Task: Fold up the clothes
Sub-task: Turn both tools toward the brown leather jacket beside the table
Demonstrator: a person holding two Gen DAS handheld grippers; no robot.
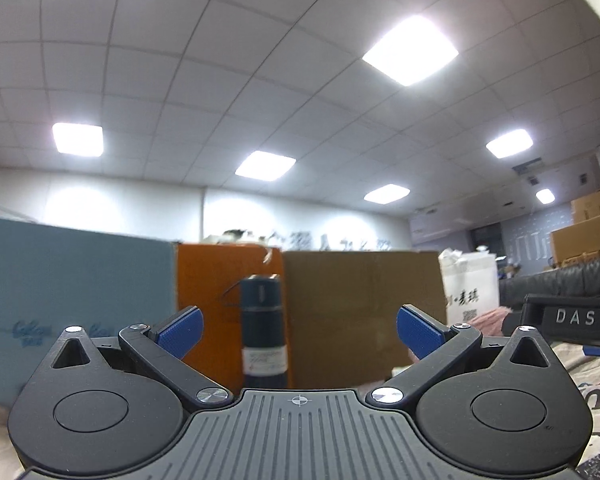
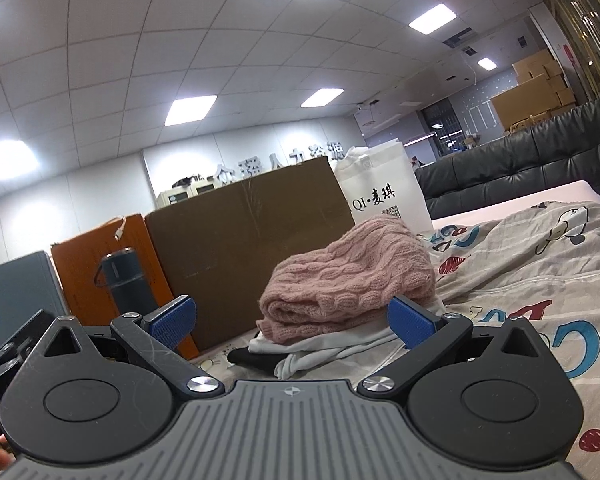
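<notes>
A folded pink knitted sweater [image 2: 348, 276] lies on top of a white garment [image 2: 332, 350] and a dark garment [image 2: 256, 358] on the patterned bed sheet [image 2: 532, 272]. My right gripper [image 2: 292, 322] is open and empty, low over the sheet, just in front of this pile. My left gripper [image 1: 300, 336] is open and empty, pointing level at the boxes; only a pink bit of the sweater [image 1: 492, 320] shows at its right. The right gripper's body [image 1: 572, 316] shows at the right edge of the left wrist view.
A brown cardboard box [image 2: 252, 248], an orange box [image 2: 100, 276] and a blue-grey board [image 1: 72, 304] stand along the bed's far side. A dark flask [image 1: 264, 332] stands before the orange box. A white paper bag [image 2: 384, 196] and a black sofa [image 2: 520, 164] are behind the pile.
</notes>
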